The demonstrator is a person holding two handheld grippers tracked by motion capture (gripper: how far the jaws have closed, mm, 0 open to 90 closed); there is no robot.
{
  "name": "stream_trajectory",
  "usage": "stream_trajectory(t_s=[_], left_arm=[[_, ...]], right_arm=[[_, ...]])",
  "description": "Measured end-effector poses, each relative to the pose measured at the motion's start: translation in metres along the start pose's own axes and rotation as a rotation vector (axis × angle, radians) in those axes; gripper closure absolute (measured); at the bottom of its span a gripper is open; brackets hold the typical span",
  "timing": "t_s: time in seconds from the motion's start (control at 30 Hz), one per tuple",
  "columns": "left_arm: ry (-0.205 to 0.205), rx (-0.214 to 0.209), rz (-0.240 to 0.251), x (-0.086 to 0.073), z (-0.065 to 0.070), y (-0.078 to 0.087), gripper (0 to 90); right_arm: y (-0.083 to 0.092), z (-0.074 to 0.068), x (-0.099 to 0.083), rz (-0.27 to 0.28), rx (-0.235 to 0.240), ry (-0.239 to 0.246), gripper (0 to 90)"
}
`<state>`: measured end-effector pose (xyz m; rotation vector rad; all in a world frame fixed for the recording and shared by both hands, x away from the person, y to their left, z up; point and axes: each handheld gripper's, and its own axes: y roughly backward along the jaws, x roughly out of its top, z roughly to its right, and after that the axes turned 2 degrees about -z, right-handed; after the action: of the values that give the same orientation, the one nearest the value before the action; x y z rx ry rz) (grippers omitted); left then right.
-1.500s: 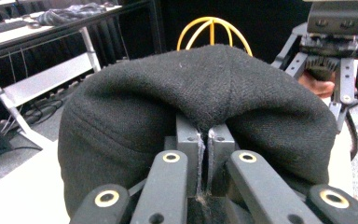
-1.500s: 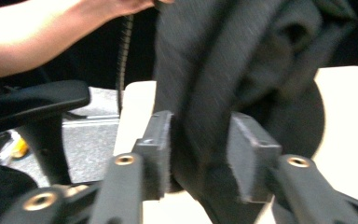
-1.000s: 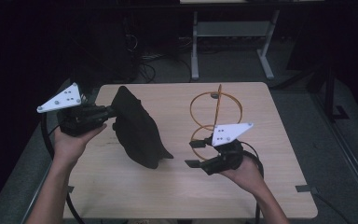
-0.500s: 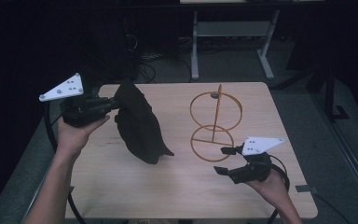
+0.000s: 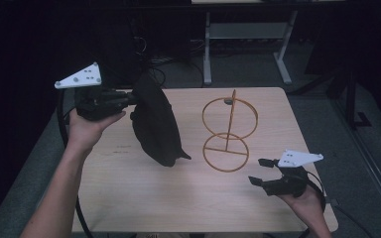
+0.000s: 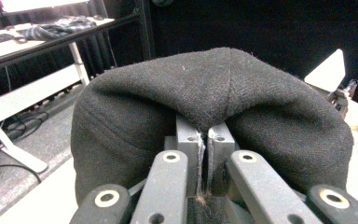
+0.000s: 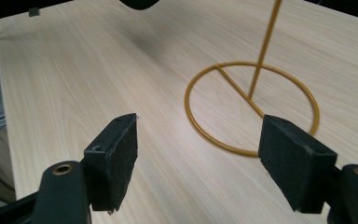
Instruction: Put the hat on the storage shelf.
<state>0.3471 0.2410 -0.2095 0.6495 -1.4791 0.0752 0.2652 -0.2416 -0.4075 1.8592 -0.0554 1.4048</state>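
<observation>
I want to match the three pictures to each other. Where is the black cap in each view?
High view: the black cap hangs left of centre, above the table, pinched by the left claw.
Left gripper view: the cap spreads across the middle, its cloth clamped between the shut jaws.
Right gripper view: a dark edge at the top, probably the cap.
Shared landmark: the gold wire stand, whose base ring lies ahead of the right claw.

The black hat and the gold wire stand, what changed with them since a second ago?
The right gripper let go of the gold wire stand, drew back toward the table's near right corner, and its jaws have just been opening, with nothing between them. The left gripper lifted the black cloth hat a little higher. The stand stayed put on the wooden table, and the left jaws stayed clamped on the hat.
</observation>
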Motion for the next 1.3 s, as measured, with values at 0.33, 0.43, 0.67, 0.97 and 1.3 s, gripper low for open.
stream_trajectory(t_s=[0.33, 0.43, 0.67, 0.97, 1.3], left_arm=[[-0.013, -0.035, 0.021, 0.028, -0.004, -0.021, 87.5], [-0.013, -0.046, 0.026, 0.037, -0.008, -0.028, 87.4], [-0.038, -0.063, 0.022, 0.062, -0.011, -0.045, 87.5], [-0.074, -0.101, -0.027, 0.09, -0.01, -0.079, 87.4], [-0.098, -0.152, -0.108, 0.113, -0.003, -0.139, 87.4]], right_arm=[[0.005, 0.013, -0.012, -0.01, -0.047, -0.036, 27.5], [0.01, 0.016, -0.013, -0.005, -0.069, -0.039, 27.5], [0.019, 0.021, -0.018, 0.025, -0.097, -0.057, 27.4], [0.025, 0.024, -0.021, 0.044, -0.12, -0.067, 27.2], [0.023, 0.024, -0.022, 0.039, -0.121, -0.064, 27.2]])
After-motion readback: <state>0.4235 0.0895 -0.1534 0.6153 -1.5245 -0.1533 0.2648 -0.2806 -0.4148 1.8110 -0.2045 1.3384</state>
